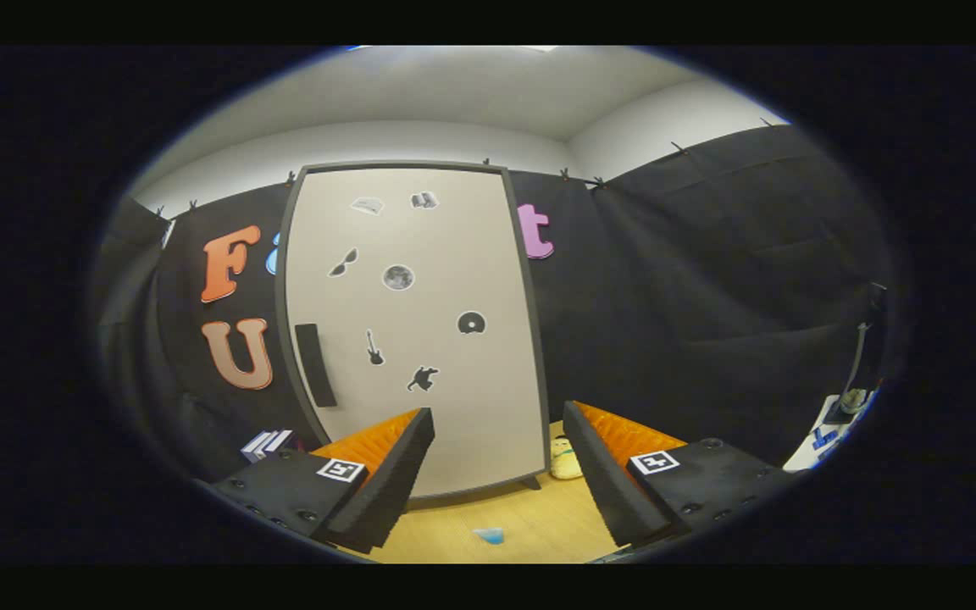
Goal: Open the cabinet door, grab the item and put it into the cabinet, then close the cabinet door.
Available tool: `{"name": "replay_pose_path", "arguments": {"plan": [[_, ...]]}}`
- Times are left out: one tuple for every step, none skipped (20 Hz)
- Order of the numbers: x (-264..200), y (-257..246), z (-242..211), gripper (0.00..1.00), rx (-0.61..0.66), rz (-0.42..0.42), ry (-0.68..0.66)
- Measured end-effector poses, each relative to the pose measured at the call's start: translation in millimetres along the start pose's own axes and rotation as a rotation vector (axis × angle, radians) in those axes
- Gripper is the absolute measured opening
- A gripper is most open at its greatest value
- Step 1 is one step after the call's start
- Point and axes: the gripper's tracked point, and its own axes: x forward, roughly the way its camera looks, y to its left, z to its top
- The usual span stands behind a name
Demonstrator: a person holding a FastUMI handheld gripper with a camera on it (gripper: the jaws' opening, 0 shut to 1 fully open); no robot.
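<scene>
A tall pale cabinet point(420, 339) with a dark frame stands ahead of me on the wooden table point(539, 525). Its door is closed, and a dark vertical handle point(316, 364) sits near its left edge. Small dark stickers dot the door. A small yellow plush item point(566, 458) rests on the table at the cabinet's lower right corner, just left of my right finger. My gripper point(496, 483) is open, with nothing between its fingers, and it is held back from the cabinet.
A small blue thing point(489, 535) lies on the table between my fingers, near me. A few white and blue boxes point(266, 444) lie left of the cabinet. Black cloth walls the booth behind and to the right. At the far right are a white surface and a stand point(848, 398).
</scene>
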Motion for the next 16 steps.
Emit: {"name": "replay_pose_path", "arguments": {"plan": [[6.3, 10.2, 1.9, 0.98, -0.013, 0.019, 0.006], [12.6, 21.7, 4.2, 0.98, -0.029, 0.04, 0.008], [19.5, 35.0, 6.3, 0.98, -0.046, 0.063, 0.009], [25.6, 48.2, 8.4, 0.98, -0.061, 0.086, 0.011], [31.8, 61.4, 9.0, 0.98, -0.071, 0.109, 0.015], [38.2, 73.4, 9.3, 0.98, -0.076, 0.127, 0.021], [45.1, 82.4, 8.8, 0.98, -0.076, 0.135, 0.031], [51.0, 92.8, 8.7, 0.98, -0.072, 0.15, 0.038], [56.3, 103.8, 8.8, 0.98, -0.067, 0.167, 0.046], [61.9, 115.8, 8.4, 0.98, -0.063, 0.191, 0.052], [67.5, 127.4, 9.1, 0.98, -0.063, 0.213, 0.056], [74.3, 137.3, 7.6, 0.98, -0.069, 0.23, 0.064], [81.6, 147.9, 4.5, 0.98, -0.077, 0.249, 0.074], [87.7, 158.0, 1.9, 0.98, -0.084, 0.269, 0.085], [94.5, 167.6, -0.5, 0.98, -0.089, 0.285, 0.093], [102.6, 174.2, -3.3, 0.98, -0.095, 0.292, 0.098]]}}
